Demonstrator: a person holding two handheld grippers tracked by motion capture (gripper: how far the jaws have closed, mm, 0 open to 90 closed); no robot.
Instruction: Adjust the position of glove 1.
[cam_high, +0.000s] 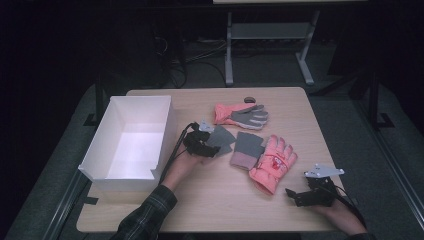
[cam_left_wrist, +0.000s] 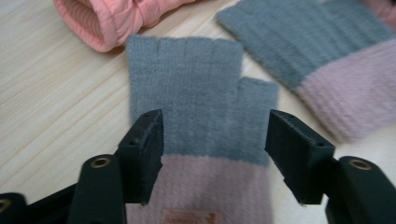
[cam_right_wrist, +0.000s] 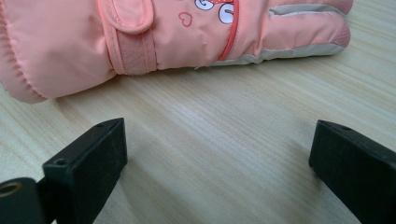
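Two pink ski gloves (cam_high: 272, 165), two grey knit mitts (cam_high: 247, 149), one white box (cam_high: 132, 137)

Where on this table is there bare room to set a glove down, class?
Bare table lies along the near edge, between the left claw and right claw, and beyond the white box. The middle, around the pink ski gloves and knit gloves, is crowded.

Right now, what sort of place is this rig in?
Probably a lab or data-collection room, not a home: a lone wooden table in a dark room, loose cables on the floor behind, a bare desk frame, and staged props, gloves and a white box.
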